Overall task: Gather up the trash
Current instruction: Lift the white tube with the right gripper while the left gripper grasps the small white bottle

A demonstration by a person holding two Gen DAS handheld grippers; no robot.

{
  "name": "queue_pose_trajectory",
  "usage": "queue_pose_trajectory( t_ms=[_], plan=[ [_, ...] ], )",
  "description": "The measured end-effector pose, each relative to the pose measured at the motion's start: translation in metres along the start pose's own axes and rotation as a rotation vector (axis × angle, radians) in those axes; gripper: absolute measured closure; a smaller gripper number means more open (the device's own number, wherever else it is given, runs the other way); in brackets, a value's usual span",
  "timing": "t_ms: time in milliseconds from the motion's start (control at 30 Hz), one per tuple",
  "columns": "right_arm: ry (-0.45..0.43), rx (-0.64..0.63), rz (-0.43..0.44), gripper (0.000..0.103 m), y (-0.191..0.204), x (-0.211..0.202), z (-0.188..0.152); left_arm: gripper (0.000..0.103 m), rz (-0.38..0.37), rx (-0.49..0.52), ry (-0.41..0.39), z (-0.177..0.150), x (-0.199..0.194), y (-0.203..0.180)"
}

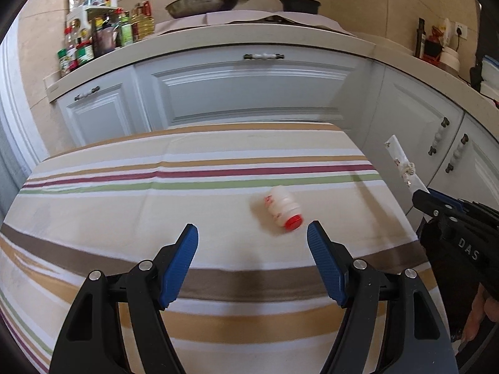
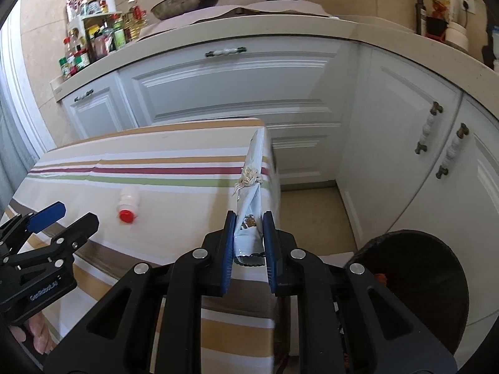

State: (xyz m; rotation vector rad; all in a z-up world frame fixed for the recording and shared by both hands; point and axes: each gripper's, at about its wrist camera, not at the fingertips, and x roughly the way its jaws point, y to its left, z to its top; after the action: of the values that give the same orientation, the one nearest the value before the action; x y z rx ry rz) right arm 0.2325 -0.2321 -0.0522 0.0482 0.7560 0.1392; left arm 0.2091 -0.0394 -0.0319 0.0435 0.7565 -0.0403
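A small white bottle with a red cap (image 1: 283, 211) lies on its side on the striped tablecloth (image 1: 124, 218); it also shows in the right wrist view (image 2: 128, 205). My left gripper (image 1: 252, 233) is open and empty, just short of the bottle. My right gripper (image 2: 249, 221) is shut on a white snack wrapper (image 2: 254, 180), held upright past the table's right edge. The wrapper (image 1: 402, 165) and the right gripper (image 1: 436, 207) also show at the right of the left wrist view.
A black trash bin (image 2: 414, 274) stands on the floor at the lower right, below my right gripper. White kitchen cabinets (image 1: 249, 93) and a countertop with bottles, a pan and a pot lie behind the table.
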Motion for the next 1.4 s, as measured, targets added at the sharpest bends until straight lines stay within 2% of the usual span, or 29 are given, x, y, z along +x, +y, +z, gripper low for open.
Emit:
queue_pose_trajectory(
  t_ms=[233,533,700,767,867,1400],
  plan=[
    [-0.005,0.034,-0.003,0.086,-0.028,0.004,-0.002,0.033,0.013,0.027,0.02,0.015,0.02,-0.019],
    [-0.008,0.056,0.0,0.086,-0.049,0.012,-0.002,0.033,0.025,0.032,0.083,0.024,0.046,-0.026],
    [-0.006,0.059,0.001,0.086,-0.051,0.016,-0.003,0.049,0.009,0.044,0.108,0.024,0.051,-0.03],
    [-0.005,0.059,0.0,0.086,-0.05,0.017,-0.003,0.06,0.0,0.046,0.117,0.023,0.052,-0.031],
    [-0.005,0.06,-0.001,0.086,-0.051,0.018,-0.002,0.072,-0.014,0.049,0.13,0.022,0.055,-0.032],
    [-0.019,0.048,-0.009,0.086,-0.039,-0.006,-0.008,0.073,-0.047,0.062,0.084,0.01,0.028,-0.026]
  ],
)
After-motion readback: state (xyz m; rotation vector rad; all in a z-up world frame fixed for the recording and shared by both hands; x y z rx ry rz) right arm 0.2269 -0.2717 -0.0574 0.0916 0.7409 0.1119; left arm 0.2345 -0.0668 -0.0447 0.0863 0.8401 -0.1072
